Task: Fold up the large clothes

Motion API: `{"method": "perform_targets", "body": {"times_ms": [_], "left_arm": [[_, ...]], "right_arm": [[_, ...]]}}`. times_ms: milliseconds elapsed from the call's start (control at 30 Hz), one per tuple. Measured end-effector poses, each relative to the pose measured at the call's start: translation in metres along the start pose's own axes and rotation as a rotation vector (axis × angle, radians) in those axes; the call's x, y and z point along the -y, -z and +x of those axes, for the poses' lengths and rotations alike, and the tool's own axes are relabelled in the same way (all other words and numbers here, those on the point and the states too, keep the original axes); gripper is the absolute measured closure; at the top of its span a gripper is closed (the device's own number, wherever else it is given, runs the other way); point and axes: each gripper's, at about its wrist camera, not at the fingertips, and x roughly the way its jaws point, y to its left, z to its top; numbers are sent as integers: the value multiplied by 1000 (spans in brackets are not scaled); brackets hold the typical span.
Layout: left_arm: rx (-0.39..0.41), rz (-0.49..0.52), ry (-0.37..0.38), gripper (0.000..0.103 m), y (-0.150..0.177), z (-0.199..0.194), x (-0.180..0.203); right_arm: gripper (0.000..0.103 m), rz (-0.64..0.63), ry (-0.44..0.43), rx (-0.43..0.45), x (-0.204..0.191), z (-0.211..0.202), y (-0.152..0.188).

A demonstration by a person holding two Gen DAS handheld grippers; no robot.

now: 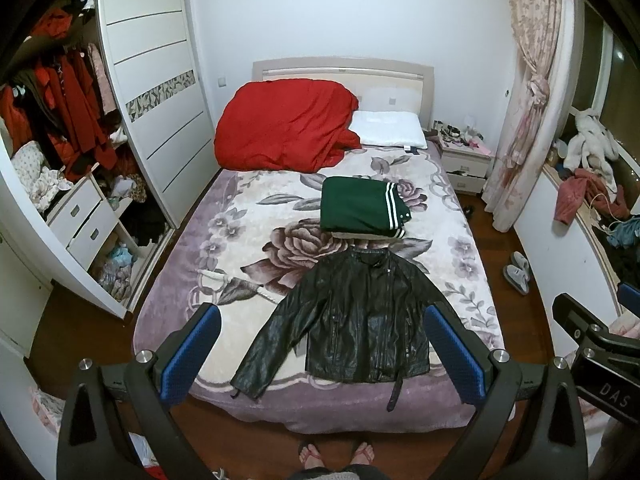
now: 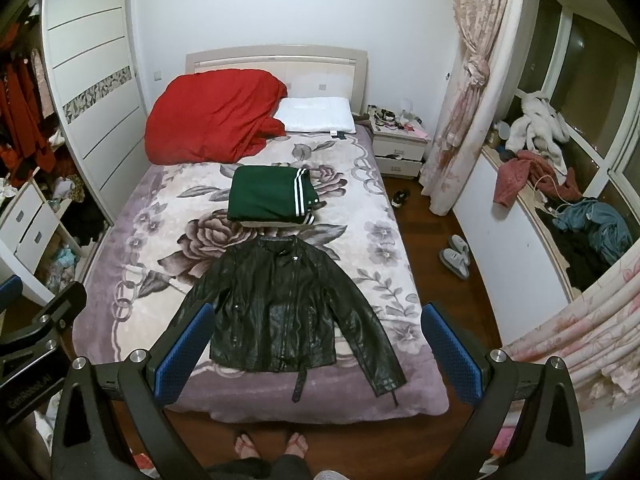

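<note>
A black leather jacket [image 1: 352,320] [image 2: 280,308] lies spread flat, front up, sleeves out, at the foot of the bed [image 1: 224,216] [image 2: 360,208]. Behind it rests a folded green garment with white stripes [image 1: 360,206] [image 2: 268,196] on top of another folded piece. My left gripper [image 1: 320,344] hovers open above the bed's foot, holding nothing. My right gripper [image 2: 316,344] is also open and empty, high over the jacket. The right gripper's body [image 1: 592,336] shows at the right edge of the left wrist view, and the left gripper's body [image 2: 44,320] at the left edge of the right wrist view.
A red duvet [image 1: 284,124] and a white pillow [image 1: 388,128] sit at the headboard. An open wardrobe [image 1: 72,120] full of clothes stands on the left. A nightstand [image 2: 400,144], slippers [image 2: 456,256] and a cluttered window ledge [image 2: 560,200] are on the right. A person's feet [image 2: 272,444] stand at the bed's foot.
</note>
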Motion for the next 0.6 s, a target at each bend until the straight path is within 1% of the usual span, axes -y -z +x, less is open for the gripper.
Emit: {"method": "perform_targets", "body": {"times_ms": [600], "left_arm": [[7,-1,0,0,5,0,1]], "right_arm": [[0,2,-4,5,4,0,4]]}}
